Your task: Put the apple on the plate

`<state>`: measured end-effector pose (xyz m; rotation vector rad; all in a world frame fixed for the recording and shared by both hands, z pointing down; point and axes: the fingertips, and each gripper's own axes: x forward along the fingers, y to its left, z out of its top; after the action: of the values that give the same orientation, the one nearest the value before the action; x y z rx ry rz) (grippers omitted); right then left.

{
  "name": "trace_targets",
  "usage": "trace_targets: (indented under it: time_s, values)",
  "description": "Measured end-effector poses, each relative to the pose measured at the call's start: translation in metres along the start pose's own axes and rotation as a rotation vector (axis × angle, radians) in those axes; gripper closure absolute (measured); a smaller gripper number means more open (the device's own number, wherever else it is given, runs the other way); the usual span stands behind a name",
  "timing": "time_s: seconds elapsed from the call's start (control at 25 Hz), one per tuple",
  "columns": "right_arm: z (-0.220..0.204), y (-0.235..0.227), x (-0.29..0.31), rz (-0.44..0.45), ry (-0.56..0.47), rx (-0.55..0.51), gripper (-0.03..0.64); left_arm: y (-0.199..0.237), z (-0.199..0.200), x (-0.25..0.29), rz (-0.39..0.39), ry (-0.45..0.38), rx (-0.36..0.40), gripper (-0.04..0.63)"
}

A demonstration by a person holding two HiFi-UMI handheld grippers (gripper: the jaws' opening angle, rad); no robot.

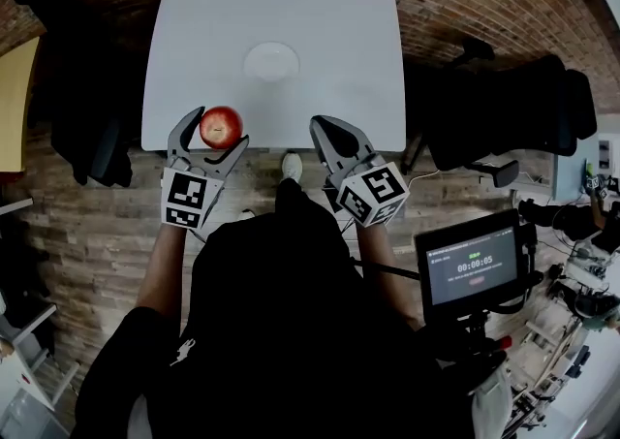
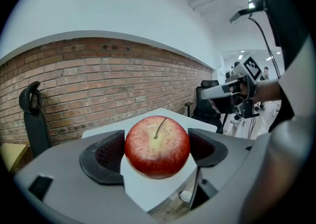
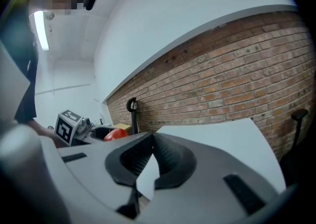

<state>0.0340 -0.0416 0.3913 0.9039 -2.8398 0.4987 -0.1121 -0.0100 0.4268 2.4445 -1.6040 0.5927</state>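
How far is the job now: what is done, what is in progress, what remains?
Done: the round red apple is gripped between the jaws of the left gripper.
In hand: it is held at the near left edge of the white rectangular table.
Left: carrying it to the bare round white plate in the table's middle and releasing it.
The right gripper is shut on nothing.

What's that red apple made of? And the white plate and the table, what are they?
The red apple looks like real fruit, or maybe a good plastic copy: shiny speckled skin, brown stem. The round white plate seems to be glazed ceramic or plastic; it looks smooth. The white table looks like matte laminate, flat and even.
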Motion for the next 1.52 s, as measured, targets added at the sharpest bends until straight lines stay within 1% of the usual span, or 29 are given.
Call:
trace_targets:
  time_s: [0.2,0.32,0.4,0.48,0.64,0.96,1.08,1.28,1.52]
  values:
    - [0.017,-0.032,0.019,0.055,0.014,-0.010,0.614,0.004,0.018,0.034,0.018,0.015,-0.006,0.190]
    - [0.030,-0.079,0.035,0.078,0.019,0.001,0.614,0.005,0.033,0.083,0.020,0.043,-0.012,0.190]
    - [0.037,-0.101,0.043,0.087,0.019,0.007,0.614,0.006,0.039,0.105,0.024,0.053,-0.016,0.190]
    - [0.038,-0.103,0.044,0.095,0.022,0.005,0.614,0.007,0.040,0.108,0.030,0.051,-0.018,0.190]
    - [0.037,-0.098,0.045,0.111,0.037,-0.013,0.614,0.008,0.045,0.104,0.047,0.031,-0.023,0.190]
    - [0.044,-0.092,0.051,0.139,0.037,-0.042,0.614,0.014,0.045,0.092,0.086,0.018,-0.034,0.190]
    - [0.048,-0.106,0.055,0.148,0.044,-0.045,0.614,0.011,0.051,0.101,0.093,0.022,-0.036,0.190]
    - [0.052,-0.153,0.064,0.172,0.060,-0.017,0.614,0.002,0.057,0.147,0.092,0.066,-0.052,0.190]
    - [0.046,-0.154,0.067,0.202,0.070,0.001,0.614,0.000,0.057,0.145,0.111,0.086,-0.054,0.190]
